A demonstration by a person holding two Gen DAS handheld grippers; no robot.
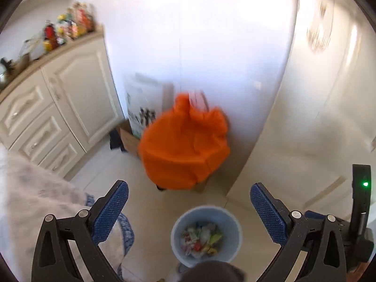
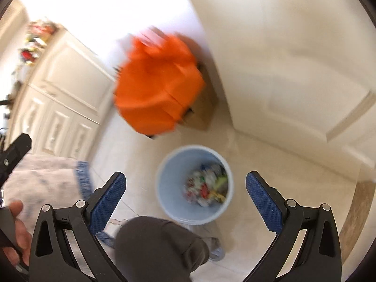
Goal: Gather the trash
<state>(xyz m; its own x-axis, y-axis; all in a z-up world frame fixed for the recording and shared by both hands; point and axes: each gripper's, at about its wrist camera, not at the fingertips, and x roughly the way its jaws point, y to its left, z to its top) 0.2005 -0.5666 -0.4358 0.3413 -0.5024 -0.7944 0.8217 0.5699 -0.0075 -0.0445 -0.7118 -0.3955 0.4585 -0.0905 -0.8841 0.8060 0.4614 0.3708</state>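
I hold both tongs above the pale blue bin (image 2: 195, 184), which stands on the light tile floor (image 2: 270, 169). My left tongs (image 1: 189, 209) are spread wide and empty, and my right tongs (image 2: 185, 199) are spread wide too, with nothing between the pads.

The trash (image 2: 206, 186) lies in the bottom of the bin: crumpled wrappers and paper, many colours. I judge it light and soft; it will crush under the pads and may slip, so one piece must be pinched at a fold. The bin itself looks like thin stiff plastic, light, best taken at the rim.

Behind the bin stands a cardboard box (image 2: 202, 110) under an orange cloth (image 2: 157, 87), near. Left of the bin lies a rug (image 2: 42, 178) with a blue fringe. My knee (image 2: 155, 246) is just before the bin. Right of the bin the floor is open.
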